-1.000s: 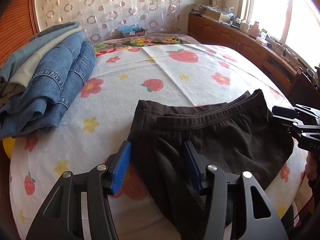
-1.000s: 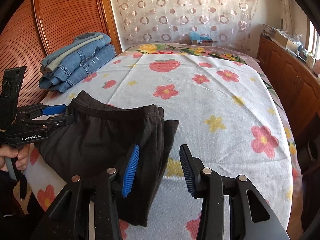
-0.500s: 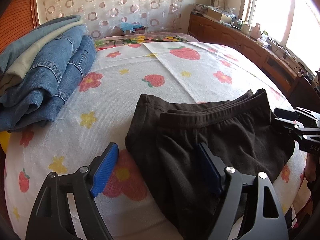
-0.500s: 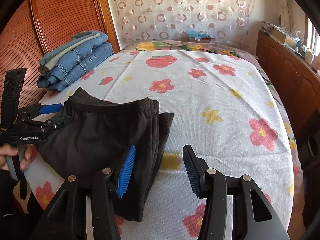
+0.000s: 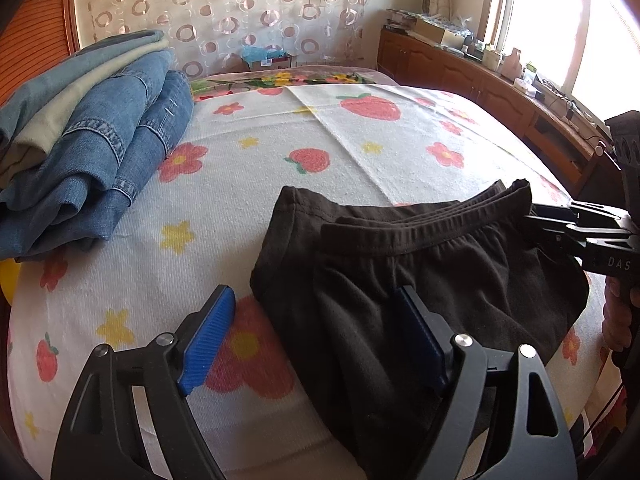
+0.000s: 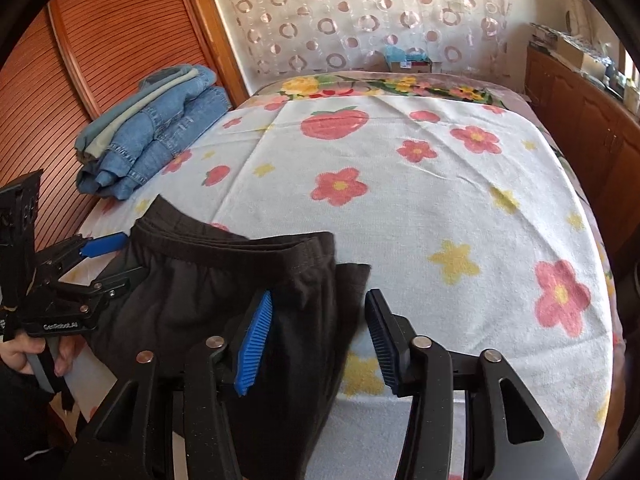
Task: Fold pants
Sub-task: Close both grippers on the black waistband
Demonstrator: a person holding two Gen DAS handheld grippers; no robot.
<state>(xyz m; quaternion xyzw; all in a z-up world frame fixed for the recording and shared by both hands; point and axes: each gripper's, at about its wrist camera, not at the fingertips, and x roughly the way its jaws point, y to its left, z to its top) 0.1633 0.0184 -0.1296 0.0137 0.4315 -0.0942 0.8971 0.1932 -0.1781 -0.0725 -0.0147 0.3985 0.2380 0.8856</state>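
Observation:
Folded black pants (image 5: pixel 420 272) lie on the near edge of the bed, waistband away from me; they also show in the right wrist view (image 6: pixel 224 288). My left gripper (image 5: pixel 316 336) is open, its jaws either side of the pants' left edge, just above it. My right gripper (image 6: pixel 316 336) is open over the pants' right edge, holding nothing. Each gripper shows in the other's view: the right one (image 5: pixel 576 236) at the pants' right side, the left one (image 6: pixel 92 264) at their left side.
A stack of folded blue jeans (image 5: pixel 84 132) lies at the bed's left side, also in the right wrist view (image 6: pixel 152 128). The bed cover (image 6: pixel 400 184) is white with flowers and strawberries. A wooden wardrobe (image 6: pixel 80 60) stands left, wooden cabinets (image 5: pixel 500 92) right.
My left gripper has opened wider and let go of the pants' left edge. My right gripper has drawn back a little. The pants lie still.

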